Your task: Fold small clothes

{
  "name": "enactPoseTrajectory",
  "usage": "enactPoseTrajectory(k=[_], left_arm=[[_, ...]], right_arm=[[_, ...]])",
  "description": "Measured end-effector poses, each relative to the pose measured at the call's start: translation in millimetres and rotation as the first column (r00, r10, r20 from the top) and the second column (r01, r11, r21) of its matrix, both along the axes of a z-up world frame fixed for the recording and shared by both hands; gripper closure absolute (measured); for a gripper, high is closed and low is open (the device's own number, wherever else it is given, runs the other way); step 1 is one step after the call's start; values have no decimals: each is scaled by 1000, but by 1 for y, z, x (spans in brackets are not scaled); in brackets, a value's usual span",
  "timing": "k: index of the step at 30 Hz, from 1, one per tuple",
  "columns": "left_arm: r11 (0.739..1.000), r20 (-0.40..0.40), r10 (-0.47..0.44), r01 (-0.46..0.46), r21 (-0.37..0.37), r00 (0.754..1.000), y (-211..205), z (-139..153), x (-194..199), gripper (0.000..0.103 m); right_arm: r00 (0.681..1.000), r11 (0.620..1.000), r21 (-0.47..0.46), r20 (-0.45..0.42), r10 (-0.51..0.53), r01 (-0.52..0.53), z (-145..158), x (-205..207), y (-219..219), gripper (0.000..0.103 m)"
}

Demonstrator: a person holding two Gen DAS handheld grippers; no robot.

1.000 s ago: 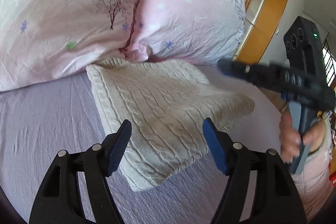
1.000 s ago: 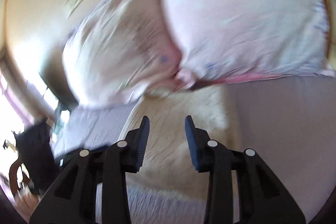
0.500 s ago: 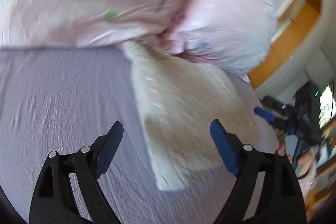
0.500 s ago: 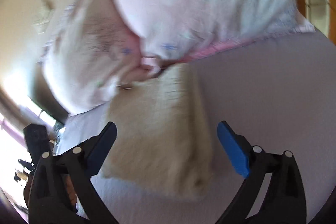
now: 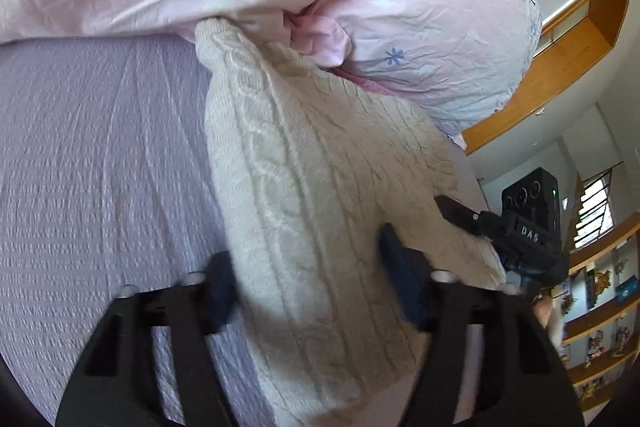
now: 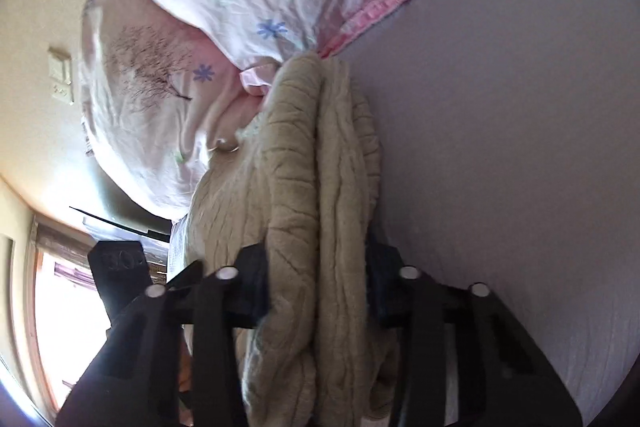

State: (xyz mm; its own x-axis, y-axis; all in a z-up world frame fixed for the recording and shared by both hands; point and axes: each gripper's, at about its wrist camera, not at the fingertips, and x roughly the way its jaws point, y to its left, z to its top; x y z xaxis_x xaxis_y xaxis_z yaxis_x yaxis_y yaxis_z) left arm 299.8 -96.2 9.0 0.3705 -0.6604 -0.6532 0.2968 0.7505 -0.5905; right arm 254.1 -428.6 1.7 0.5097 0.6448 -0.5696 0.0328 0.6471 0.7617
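Note:
A folded cream cable-knit sweater [image 5: 312, 187] lies on the lilac bed sheet [image 5: 92, 155], its far end against the pillows. My left gripper [image 5: 308, 291] straddles the sweater's near left edge, one jaw on each side of the thick fold, pressing into it. My right gripper [image 6: 316, 291] clamps the sweater's opposite edge [image 6: 320, 187], the layered folds bunched between its jaws. The right gripper also shows in the left wrist view [image 5: 516, 235] at the sweater's right corner.
Two pink flowered pillows [image 5: 432, 15] lie at the head of the bed, touching the sweater's far end. A wooden headboard and shelves [image 5: 560, 39] stand to the right. A wall switch [image 6: 60, 75] and a bright window [image 6: 60, 307] show on the left.
Both grippers have moved in from hovering open above the bed and closed onto the sweater's two opposite edges. The right gripper has tilted sideways.

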Motion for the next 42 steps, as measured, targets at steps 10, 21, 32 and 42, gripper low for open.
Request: enactPoseTrajectory(k=[10,21,32,42], left_arm=[[988,131,28,-47,150,991,85,43,-48,59],[975,337,3,-78,209,941,59,75,-108,40],[954,253,83,-151,261,964,66,54,-128,18],[829,222,158,-251,500,962,75,12,-177,1]], right_arm=[[977,976,-101,70,199,-192,18,-1,114,71],[934,928,-328,240,264,-178,82,-55,173,41],[968,880,-470,244,59,65,85,-107,164,6],[981,736,-677,141,131,-1,31,-144,220,2]])
